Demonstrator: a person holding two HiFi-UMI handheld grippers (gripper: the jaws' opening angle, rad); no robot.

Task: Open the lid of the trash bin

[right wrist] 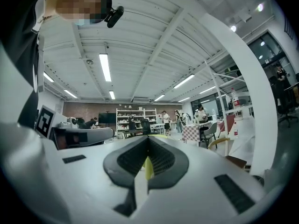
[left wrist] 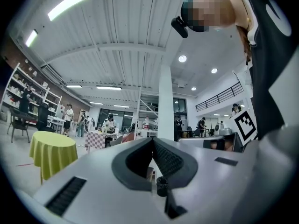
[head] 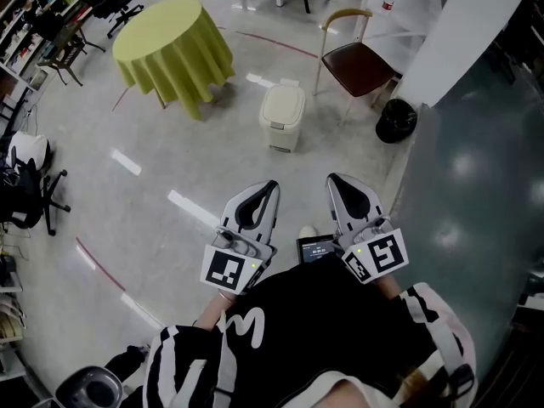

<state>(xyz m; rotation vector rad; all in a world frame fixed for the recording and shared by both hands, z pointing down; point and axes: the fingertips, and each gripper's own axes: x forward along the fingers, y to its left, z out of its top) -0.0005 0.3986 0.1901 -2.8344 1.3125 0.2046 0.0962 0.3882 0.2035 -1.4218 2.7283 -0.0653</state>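
Tongs (head: 272, 185) (head: 333, 179), seemingly closed, well short of bin (head: 282, 117)

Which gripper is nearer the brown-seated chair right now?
Right. The chair stands ahead and slightly right of the right gripper; the left gripper is held alongside, farther left and so farther off. Both are well short of it.
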